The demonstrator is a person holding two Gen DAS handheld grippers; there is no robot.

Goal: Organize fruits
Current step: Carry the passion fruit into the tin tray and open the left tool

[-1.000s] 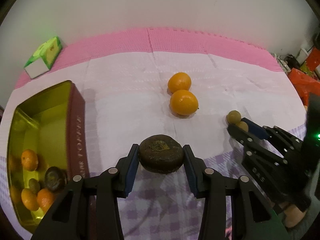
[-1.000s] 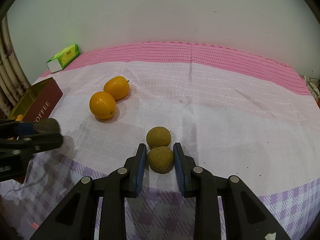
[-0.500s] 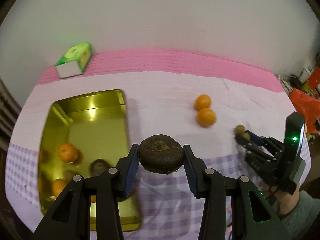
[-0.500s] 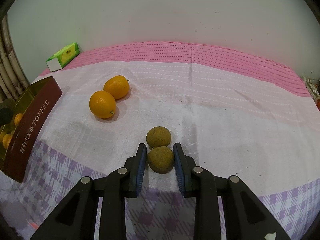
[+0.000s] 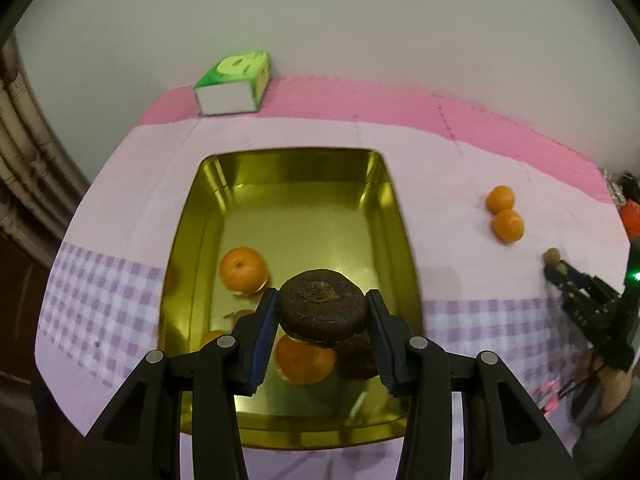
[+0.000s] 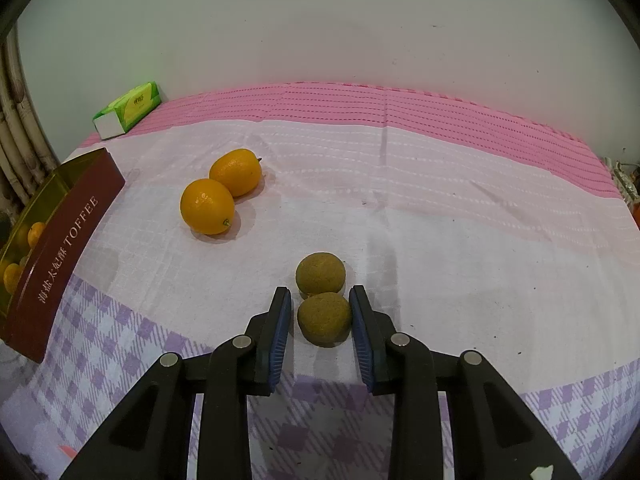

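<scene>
Over tin (image 5: 404, 240), fruit (image 5: 322, 314) in tool (image 5: 322, 320)

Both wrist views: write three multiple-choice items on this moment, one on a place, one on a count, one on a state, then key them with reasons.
1. Where is the dark brown fruit?
A. Between the left gripper's pads, above the gold tin
B. On the pink mat
C. Beside the green box

2. How many oranges lie on the cloth outside the tin?
A. None
B. Two
C. Five

3. How does the right gripper stand to the nearer olive-brown fruit?
A. Lifting it high above the cloth
B. Nowhere near it
C. Jaws opening, fruit between them on the cloth

Answers:
1 A: the pads clamp its sides over the tin's interior.
2 B: a touching pair lies on the cloth.
3 C: a gap shows at the left pad, and the fruit rests on the cloth.
</scene>
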